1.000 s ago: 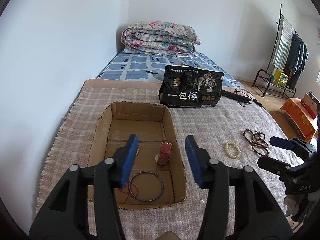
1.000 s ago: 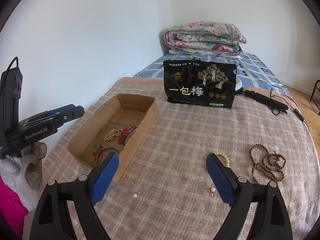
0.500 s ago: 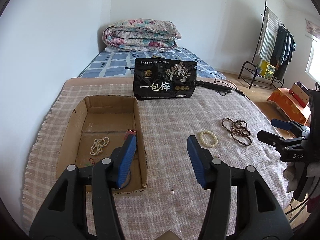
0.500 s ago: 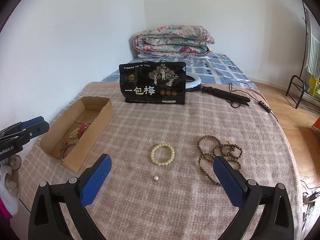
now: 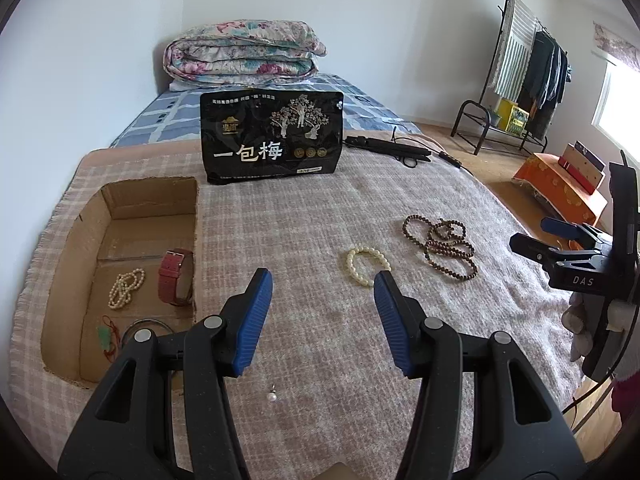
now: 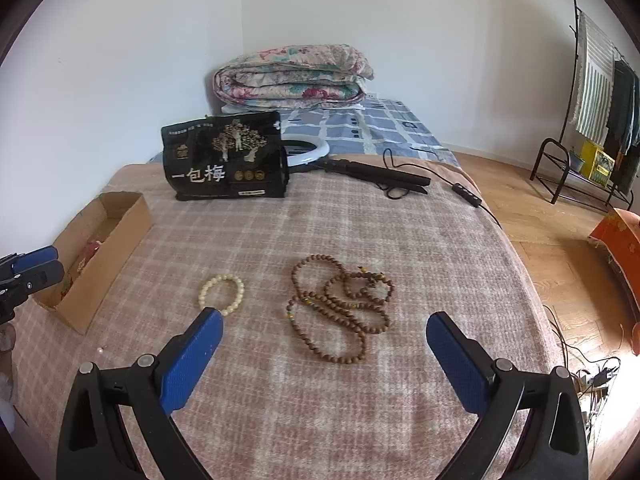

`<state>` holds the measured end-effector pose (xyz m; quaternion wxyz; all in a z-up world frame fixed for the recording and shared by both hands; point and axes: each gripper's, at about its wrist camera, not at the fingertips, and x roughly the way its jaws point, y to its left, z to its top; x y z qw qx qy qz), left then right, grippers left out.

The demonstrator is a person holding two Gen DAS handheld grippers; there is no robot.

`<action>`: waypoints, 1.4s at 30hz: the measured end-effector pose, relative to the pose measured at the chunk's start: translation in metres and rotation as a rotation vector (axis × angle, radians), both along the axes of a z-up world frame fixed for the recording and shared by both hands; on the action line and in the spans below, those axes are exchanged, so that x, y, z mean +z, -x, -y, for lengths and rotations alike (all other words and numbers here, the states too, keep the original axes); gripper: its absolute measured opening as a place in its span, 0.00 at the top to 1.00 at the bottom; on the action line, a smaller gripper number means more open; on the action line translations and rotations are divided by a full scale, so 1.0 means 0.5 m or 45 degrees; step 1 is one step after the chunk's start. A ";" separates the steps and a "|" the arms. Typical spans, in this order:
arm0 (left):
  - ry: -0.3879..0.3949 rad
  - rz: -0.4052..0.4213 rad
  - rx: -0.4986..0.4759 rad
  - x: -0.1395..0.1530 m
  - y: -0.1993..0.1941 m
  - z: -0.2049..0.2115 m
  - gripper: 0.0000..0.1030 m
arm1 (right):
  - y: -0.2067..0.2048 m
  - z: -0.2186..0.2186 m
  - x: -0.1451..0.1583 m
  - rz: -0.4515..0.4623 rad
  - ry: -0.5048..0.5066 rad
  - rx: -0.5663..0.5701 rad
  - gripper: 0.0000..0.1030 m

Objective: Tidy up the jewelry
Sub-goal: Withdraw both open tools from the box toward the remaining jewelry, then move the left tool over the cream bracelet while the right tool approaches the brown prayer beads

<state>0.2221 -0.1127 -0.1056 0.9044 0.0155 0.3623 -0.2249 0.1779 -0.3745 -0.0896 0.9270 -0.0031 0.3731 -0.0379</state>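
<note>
My left gripper (image 5: 320, 280) hangs open and empty over the plaid blanket, just right of a cardboard box (image 5: 148, 196). In the box lie a red watch strap (image 5: 176, 280), a pearl string (image 5: 126, 288), a green pendant on red cord (image 5: 106, 336) and a metal bangle (image 5: 148, 326). A cream bead bracelet (image 5: 366, 264) lies just beyond the left gripper's right fingertip. My right gripper (image 6: 324, 320) stands wide open above a long brown bead necklace (image 6: 340, 308), with nothing between its fingers. A loose pearl earring (image 5: 273, 396) rests on the blanket.
A black snack bag (image 5: 272, 140) stands at the back of the blanket, with a folded floral quilt (image 5: 244, 52) behind it. A ring light on a black stand (image 6: 360, 172) and its cable lie at the back right. The blanket's right edge drops to a wooden floor.
Both grippers have swung right, away from the box; the left one now sits over bare blanket, the right one over the brown beads. The right jaws have spread wider.
</note>
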 end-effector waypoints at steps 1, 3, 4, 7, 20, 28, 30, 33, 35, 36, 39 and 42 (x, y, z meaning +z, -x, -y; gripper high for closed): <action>-0.002 -0.006 -0.003 -0.005 -0.004 0.007 0.47 | -0.001 0.010 -0.003 0.002 0.005 -0.011 0.00; 0.000 -0.024 -0.002 -0.016 -0.014 0.023 0.47 | -0.005 0.029 -0.012 0.005 0.019 -0.026 0.00; 0.003 -0.036 -0.003 -0.022 -0.020 0.031 0.47 | -0.006 0.037 -0.016 0.005 0.026 -0.029 0.00; 0.003 -0.067 -0.006 -0.040 -0.039 0.052 0.47 | -0.017 0.057 -0.033 -0.016 0.035 -0.020 0.00; -0.030 -0.174 -0.046 -0.113 -0.108 0.124 0.56 | -0.084 0.086 -0.118 -0.199 -0.032 0.106 0.07; -0.016 -0.284 -0.053 -0.160 -0.155 0.155 0.63 | -0.135 0.083 -0.160 -0.283 -0.072 0.155 0.17; -0.024 -0.303 -0.057 -0.171 -0.165 0.162 0.63 | -0.145 0.080 -0.169 -0.296 -0.068 0.164 0.18; -0.032 -0.334 -0.052 -0.188 -0.183 0.166 0.63 | -0.157 0.081 -0.180 -0.305 -0.076 0.163 0.19; -0.028 -0.350 -0.047 -0.198 -0.191 0.167 0.63 | -0.164 0.086 -0.189 -0.311 -0.092 0.159 0.19; -0.028 -0.358 -0.046 -0.202 -0.195 0.166 0.63 | -0.167 0.087 -0.193 -0.315 -0.098 0.163 0.19; -0.041 -0.367 -0.048 -0.214 -0.202 0.168 0.63 | -0.175 0.086 -0.204 -0.329 -0.095 0.170 0.21; -0.053 -0.364 -0.054 -0.219 -0.206 0.173 0.63 | -0.181 0.083 -0.208 -0.329 -0.068 0.182 0.23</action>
